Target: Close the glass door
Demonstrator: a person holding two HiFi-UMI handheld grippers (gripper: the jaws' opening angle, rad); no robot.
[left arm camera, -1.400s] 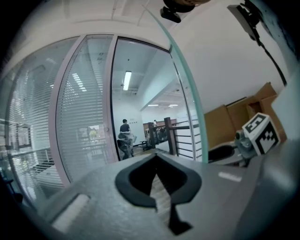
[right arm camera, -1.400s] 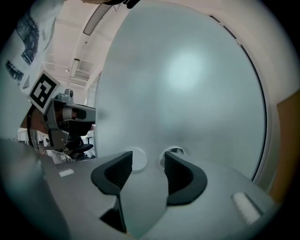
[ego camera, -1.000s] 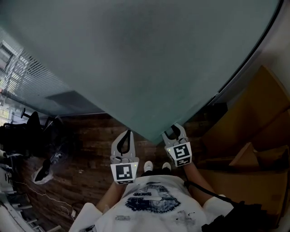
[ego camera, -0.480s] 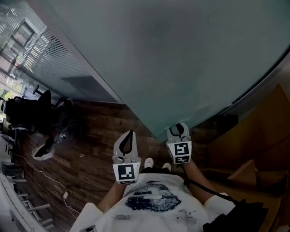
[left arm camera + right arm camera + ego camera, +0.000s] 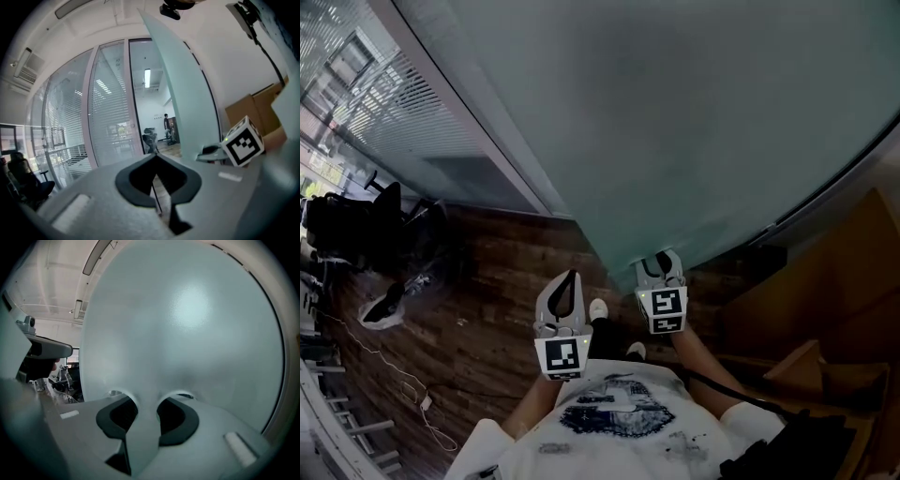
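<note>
I had the right gripper (image 5: 661, 261) at the near edge of the frosted door (image 5: 675, 122). Its jaws had just been closing, and they pinched that edge between them. From there the door ran far and to the right, over the wood floor (image 5: 487, 309), and it filled the right gripper view. My left gripper (image 5: 568, 277) hung just left of the door, not touching it, jaws pressed together on nothing. Cardboard boxes (image 5: 834, 281) stood on the right.
</note>
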